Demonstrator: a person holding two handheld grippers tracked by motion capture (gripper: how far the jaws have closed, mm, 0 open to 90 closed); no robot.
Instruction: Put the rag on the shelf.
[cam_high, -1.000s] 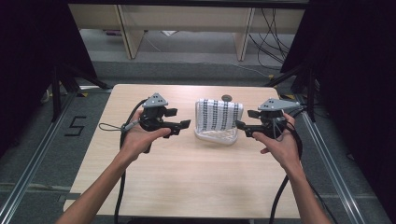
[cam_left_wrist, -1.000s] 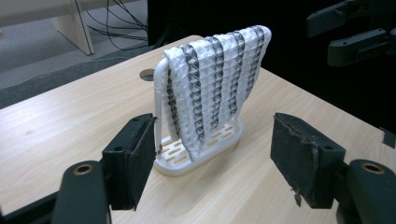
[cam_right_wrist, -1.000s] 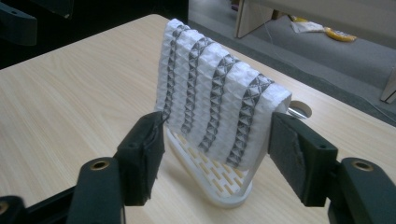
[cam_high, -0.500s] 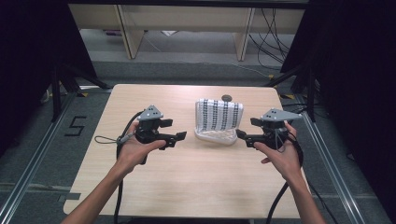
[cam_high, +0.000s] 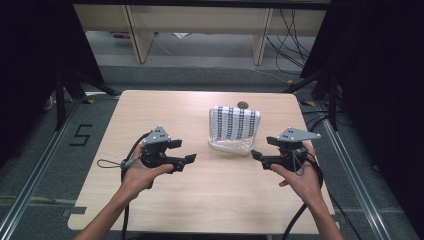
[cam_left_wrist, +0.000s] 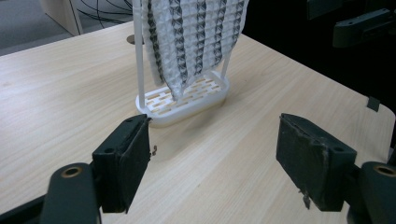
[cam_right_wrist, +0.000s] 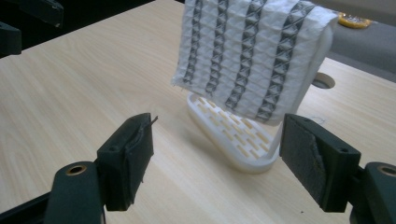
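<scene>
There, striped cloth (cam_high: 234, 125) on its rack between left gripper (cam_high: 186, 152) and right gripper (cam_high: 260, 149), both agape, empty.

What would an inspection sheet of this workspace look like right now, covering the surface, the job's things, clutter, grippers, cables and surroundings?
Surface: pale wooden table, with a round hole near its far edge.
Job's things: striped cloth hangs over a white rack, which stands on the table.
Clutter: nothing seen.
Grippers: left gripper and right gripper both open and empty, one on each side of the rack, apart from it.
Cables: one trails from each gripper toward the near edge; more cables lie on the floor beyond the table.
Surroundings: dark curtains at both sides, wooden furniture legs behind.
</scene>
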